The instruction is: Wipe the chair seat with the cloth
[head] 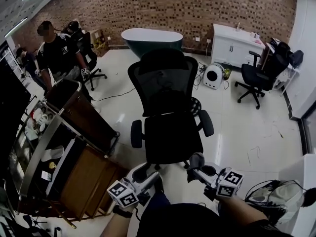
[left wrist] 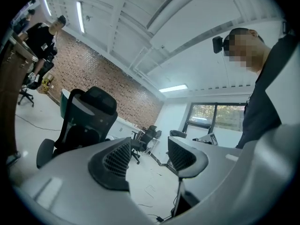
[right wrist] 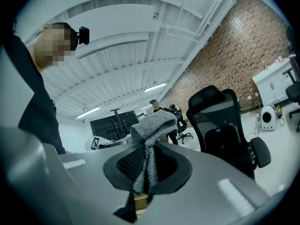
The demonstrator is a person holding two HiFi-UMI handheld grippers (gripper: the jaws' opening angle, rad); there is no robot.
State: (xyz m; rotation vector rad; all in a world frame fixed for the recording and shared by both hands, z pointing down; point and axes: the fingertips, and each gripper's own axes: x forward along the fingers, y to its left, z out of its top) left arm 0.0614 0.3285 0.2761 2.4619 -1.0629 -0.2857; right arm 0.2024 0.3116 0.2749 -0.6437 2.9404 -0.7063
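I hold two claws, one in each hand, and both are low in front of me. My left claw [left wrist: 147,156] is wide open. Its two dark pads stand apart and there is nothing between them, just white floor far past them. My right claw [right wrist: 146,165] is squeezed tight on the cloth [right wrist: 152,123]. The cloth is grey and fuzzy. A thin bit of it is pinched between the pads, and the rest sticks out past the tips in a soft bunch. The black chair [head: 168,90] stands just ahead of both claws, with its tall mesh back on the far side. Its seat [head: 170,135] is flat and dark, and it sits right in front of my claws, a bit nearer the right one. The cloth is close to the front edge of the seat but is not touching it. My left claw is not touching the chair either. Off to the left of my left claw there is a wooden cart [head: 81,132]. Far past it a person [head: 54,53] in black stands by the brick wall [head: 163,6]. Far ahead and to the right of my right claw is a white cabinet [head: 234,46].
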